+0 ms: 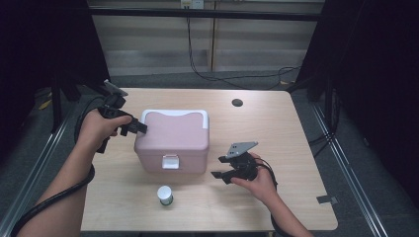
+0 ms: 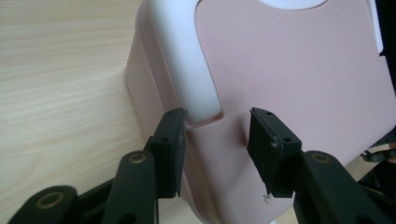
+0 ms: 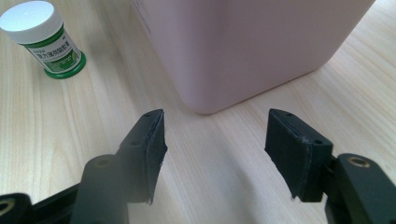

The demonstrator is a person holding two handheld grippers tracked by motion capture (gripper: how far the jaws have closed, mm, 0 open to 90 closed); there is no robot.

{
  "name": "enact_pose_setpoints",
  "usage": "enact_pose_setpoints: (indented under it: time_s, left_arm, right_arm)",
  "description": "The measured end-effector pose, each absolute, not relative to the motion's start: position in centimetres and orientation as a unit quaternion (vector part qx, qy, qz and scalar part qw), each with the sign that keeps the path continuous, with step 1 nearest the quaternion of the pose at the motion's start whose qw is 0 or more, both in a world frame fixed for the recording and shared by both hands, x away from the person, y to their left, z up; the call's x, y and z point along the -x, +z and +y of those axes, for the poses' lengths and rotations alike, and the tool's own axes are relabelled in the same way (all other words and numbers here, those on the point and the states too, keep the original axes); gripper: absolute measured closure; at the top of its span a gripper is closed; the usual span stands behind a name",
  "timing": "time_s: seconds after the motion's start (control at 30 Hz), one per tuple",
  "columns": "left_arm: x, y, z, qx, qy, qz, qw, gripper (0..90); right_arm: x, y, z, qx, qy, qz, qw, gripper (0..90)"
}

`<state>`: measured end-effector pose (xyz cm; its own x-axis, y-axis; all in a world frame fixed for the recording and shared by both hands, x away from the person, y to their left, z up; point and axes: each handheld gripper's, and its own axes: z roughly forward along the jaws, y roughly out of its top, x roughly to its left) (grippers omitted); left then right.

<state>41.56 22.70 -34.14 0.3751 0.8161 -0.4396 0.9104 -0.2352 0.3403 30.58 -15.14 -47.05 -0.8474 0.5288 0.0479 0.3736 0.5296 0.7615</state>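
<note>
The pink box (image 1: 172,140) sits near the middle of the table (image 1: 276,133), its lid down, a white handle (image 1: 173,113) lying flat along the far edge of the lid and a small white latch (image 1: 170,161) on the front wall facing you. Your left gripper (image 1: 136,128) is at the box's upper left edge; in the left gripper view its jaws straddle the lid's corner beside the end of the handle, spread apart, one finger (image 2: 170,149) just beside the box's side, though I cannot tell whether it touches. It grips nothing yet.

Your right gripper (image 1: 223,174) hovers over bare wood just right of the box, its jaws released and empty, pointing toward the box's lower corner. A small white-capped bottle (image 1: 165,195) with a green label stands in front of the box, near your edge.

This looks like the step of steadying the box to open it. Next, you would need to settle the left jaws on the lid's edge, then bring the right gripper round to the latch.
</note>
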Motion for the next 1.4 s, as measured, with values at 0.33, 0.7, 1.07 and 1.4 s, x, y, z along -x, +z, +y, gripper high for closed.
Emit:
enact_pose_setpoints:
  time_s: [0.33,0.7,1.07,1.4]
  left_arm:
    - [-41.4,-34.1,20.5,-0.785,-0.092,0.549,0.273,56.4]
    - [-41.0,-34.0,18.5,-0.797,-0.104,0.532,0.266,56.7]
    - [-40.8,-34.0,16.4,-0.812,-0.113,0.513,0.257,56.8]
    - [-40.3,-33.9,14.6,-0.821,-0.117,0.499,0.250,57.0]
  right_arm:
    - [-30.0,-47.2,-17.5,-0.271,0.413,0.864,0.098,41.5]
    - [-29.4,-46.4,-19.3,-0.271,0.394,0.871,0.110,72.9]
    - [-29.7,-46.0,-20.0,-0.282,0.381,0.874,0.105,90.0]
    - [-29.8,-45.7,-21.0,-0.287,0.379,0.873,0.110,90.0]
